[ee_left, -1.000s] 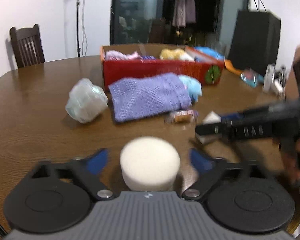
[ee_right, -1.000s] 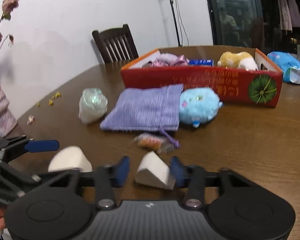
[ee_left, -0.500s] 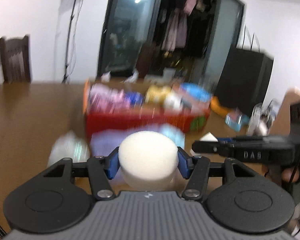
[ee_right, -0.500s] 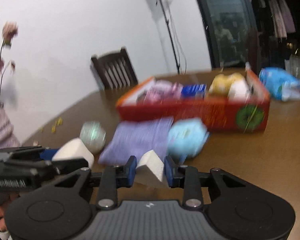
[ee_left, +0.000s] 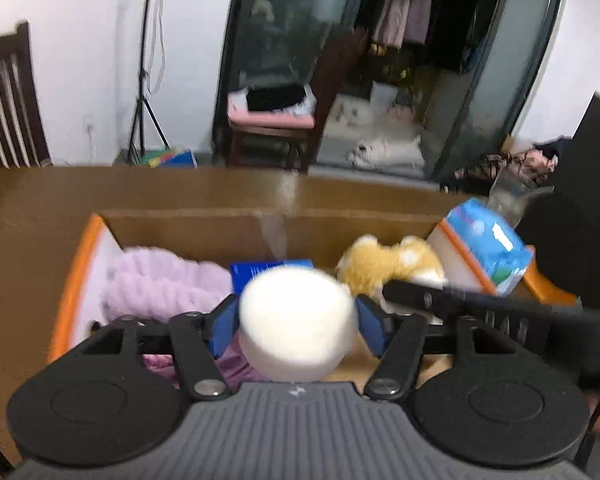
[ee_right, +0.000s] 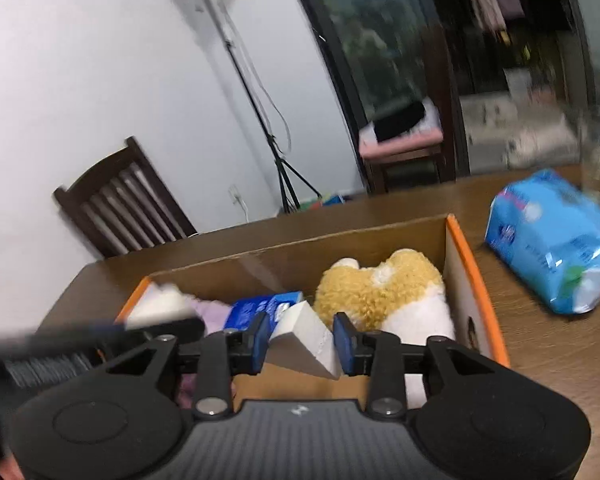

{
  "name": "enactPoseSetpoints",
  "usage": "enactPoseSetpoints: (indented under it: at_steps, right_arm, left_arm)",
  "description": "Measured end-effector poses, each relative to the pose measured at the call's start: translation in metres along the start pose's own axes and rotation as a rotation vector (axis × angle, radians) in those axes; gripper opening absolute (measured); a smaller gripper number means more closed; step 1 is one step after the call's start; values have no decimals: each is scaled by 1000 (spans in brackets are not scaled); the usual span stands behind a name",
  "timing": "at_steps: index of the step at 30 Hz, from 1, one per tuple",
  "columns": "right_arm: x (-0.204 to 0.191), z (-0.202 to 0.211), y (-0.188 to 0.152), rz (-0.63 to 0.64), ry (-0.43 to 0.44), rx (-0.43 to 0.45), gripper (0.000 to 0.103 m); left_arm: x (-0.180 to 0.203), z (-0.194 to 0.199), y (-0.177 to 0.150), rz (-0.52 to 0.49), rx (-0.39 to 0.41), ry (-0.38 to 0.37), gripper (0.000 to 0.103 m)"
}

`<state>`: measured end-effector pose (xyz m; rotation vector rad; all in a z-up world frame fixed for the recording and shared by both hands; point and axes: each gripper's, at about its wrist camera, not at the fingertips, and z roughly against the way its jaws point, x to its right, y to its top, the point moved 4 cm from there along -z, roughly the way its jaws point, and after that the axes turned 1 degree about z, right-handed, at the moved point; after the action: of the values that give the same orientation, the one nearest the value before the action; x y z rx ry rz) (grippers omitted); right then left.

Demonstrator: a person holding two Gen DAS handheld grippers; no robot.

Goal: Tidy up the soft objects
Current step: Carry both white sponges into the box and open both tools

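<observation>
My left gripper (ee_left: 296, 326) is shut on a round white sponge (ee_left: 296, 320) and holds it above the open cardboard box (ee_left: 72, 280). My right gripper (ee_right: 302, 342) is shut on a white wedge sponge (ee_right: 306, 340), also above the box (ee_right: 472, 280). The box holds a yellow and white plush toy (ee_left: 388, 264), also in the right wrist view (ee_right: 380, 292), a lilac fuzzy cloth (ee_left: 164, 284) and a blue packet (ee_right: 260, 308). The right gripper's finger (ee_left: 480, 304) shows beside the left one.
A blue tissue pack (ee_right: 552, 240) lies on the brown table (ee_right: 560, 352) right of the box. A dark wooden chair (ee_right: 120, 208) stands behind the table. A black object (ee_left: 572, 248) stands at the far right.
Both grippers have lifted their sponges off the table and moved forward over the box. The left gripper closed on the round sponge during the first half second.
</observation>
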<state>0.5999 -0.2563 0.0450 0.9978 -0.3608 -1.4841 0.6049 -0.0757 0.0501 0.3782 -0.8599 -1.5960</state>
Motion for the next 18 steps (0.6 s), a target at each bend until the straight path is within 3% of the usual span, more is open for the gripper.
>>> enactPoseSetpoints:
  at_steps: [3, 8, 12, 18]
  right_arm:
    - [11, -20, 5, -28, -22, -21, 39]
    - [17, -22, 4, -50, -8, -17, 58]
    - [11, -9, 5, -20, -17, 21, 59]
    - [2, 39, 13, -2, -6, 68, 64]
  left_arm:
    - [-12, -15, -3, 59, 4, -9, 89]
    - [-25, -8, -3, 87, -3, -9, 90]
    - [-28, 17, 6, 73, 40, 8, 91]
    - [-29, 88, 3, -6, 125, 50, 95]
